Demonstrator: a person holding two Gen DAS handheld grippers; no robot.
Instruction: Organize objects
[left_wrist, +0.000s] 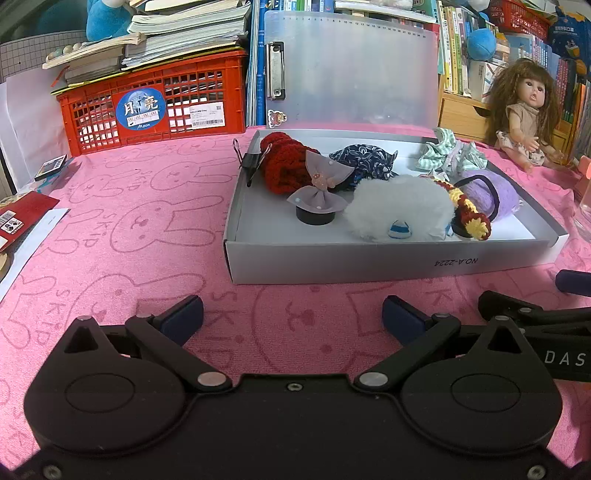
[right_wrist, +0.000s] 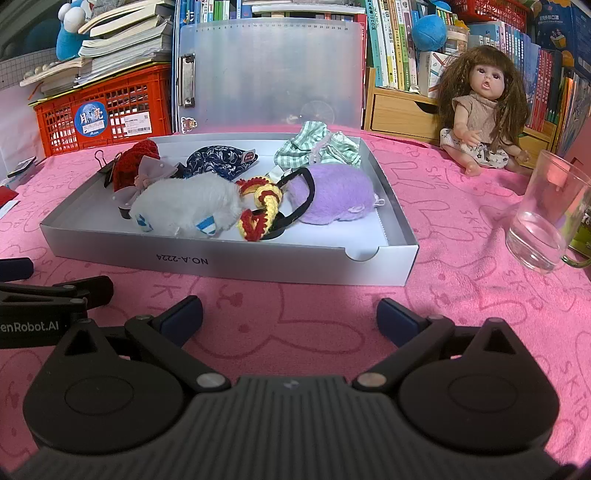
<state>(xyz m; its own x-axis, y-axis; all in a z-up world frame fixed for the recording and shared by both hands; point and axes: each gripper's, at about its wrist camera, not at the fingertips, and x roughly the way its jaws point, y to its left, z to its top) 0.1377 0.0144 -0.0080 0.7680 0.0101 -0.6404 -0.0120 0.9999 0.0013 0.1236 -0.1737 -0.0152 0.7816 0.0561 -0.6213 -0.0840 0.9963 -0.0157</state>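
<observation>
Both claws hang low over the pink cloth (right_wrist: 461, 280), side by side, just short of the near wall of the grey box (right_wrist: 258, 264). The left claw (left_wrist: 292, 315) has its jaws wide apart and holds nothing; the right claw (right_wrist: 290, 314) is the same, spread and bare.

Everything soft sits inside the box already. The white fluffy piece (right_wrist: 192, 208) lies by the near wall, the purple fluffy piece (right_wrist: 332, 195) towards the right wall with a black hair band (right_wrist: 308, 195) looped over it, and a yellow and red knitted band (right_wrist: 264, 205) is tangled between the two. At the far left corner sit a red knitted piece (left_wrist: 286, 162), a grey bow (left_wrist: 321, 181) and a binder clip (left_wrist: 249, 160) on the left wall; the dark blue cloth (right_wrist: 221, 160) lies mid-back and the green striped cloth (right_wrist: 317, 147) spills over the far right corner.

Outside the box stay the doll (right_wrist: 476, 122), seated at the back right of the cloth, and a glass (right_wrist: 546, 218) at the right edge.

My read: the sorting is far along, and the doll looks the likeliest next pick, though the pile itself may want untangling. For either, go in from above with the jaws spread, close on one item only, and lift straight up, since the hair band and knitted band will drag neighbours along. The right claw should swing wide of the glass; it would tip easily.
</observation>
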